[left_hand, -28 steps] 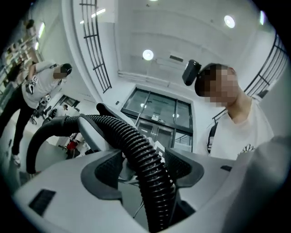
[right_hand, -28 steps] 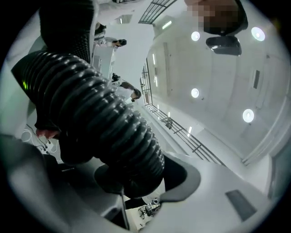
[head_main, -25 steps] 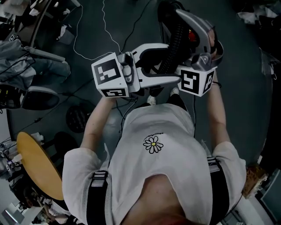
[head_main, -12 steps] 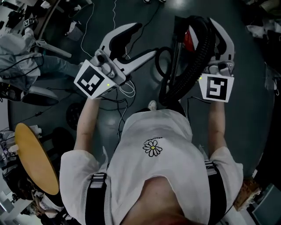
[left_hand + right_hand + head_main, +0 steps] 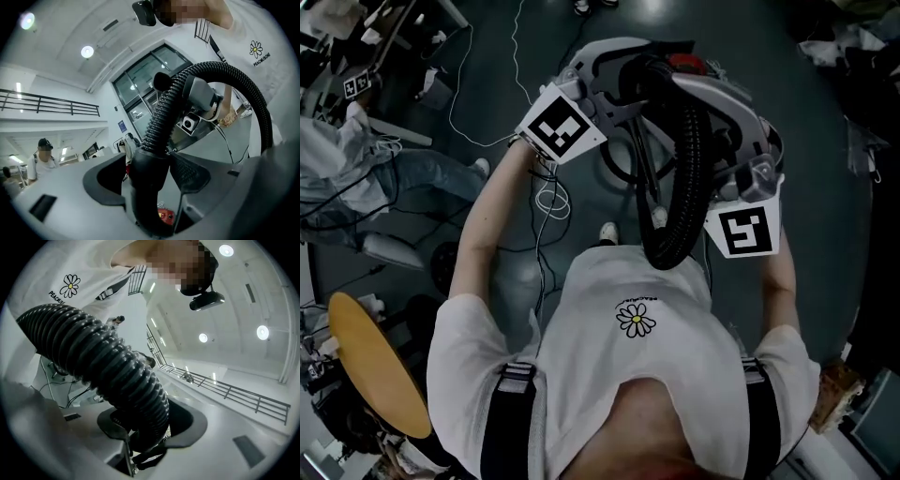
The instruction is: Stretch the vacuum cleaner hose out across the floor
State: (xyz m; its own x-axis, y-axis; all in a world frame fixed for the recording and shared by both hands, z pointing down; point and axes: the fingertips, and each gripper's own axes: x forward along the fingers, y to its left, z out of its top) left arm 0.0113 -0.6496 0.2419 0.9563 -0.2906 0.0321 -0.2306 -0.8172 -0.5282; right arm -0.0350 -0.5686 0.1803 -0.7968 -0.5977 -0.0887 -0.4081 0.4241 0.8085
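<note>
Between the jaws of the left gripper [image 5: 150, 174] sits the smooth black cuff [image 5: 149, 187] at the end of the vacuum cleaner hose [image 5: 161, 112]. Both pads are closed against the cuff's sides. From the cuff the ribbed hose climbs toward 12 o'clock in the left gripper view, then arcs over to 3 o'clock in front of the person's white T-shirt [image 5: 253, 33].

The right gripper [image 5: 150, 427] is clamped on the ribbed part of the hose. In the right gripper view the thick black tube fills the gap between its pads and runs off toward 10 o'clock.

Seen from the head view, both tools are held out in front of the person's chest, the left one's marker cube [image 5: 561, 127] at 11 o'clock and the right one's marker cube [image 5: 742, 231] at 2 o'clock. The hose is up off the dark floor [image 5: 825, 141]. It loops between the two grippers, and its lowest bend hangs just above the shirt's collar side, near the person's shoes [image 5: 607, 230]. A red vacuum cleaner body [image 5: 686, 64] shows at 12 o'clock, partly hidden behind the hose and the gripper arms.

A thin white cable [image 5: 492, 94] trails over the floor at 11 o'clock. Another person in jeans [image 5: 422, 173] sits at 9 o'clock, and a round wooden tabletop [image 5: 375, 366] lies at 8 o'clock.
</note>
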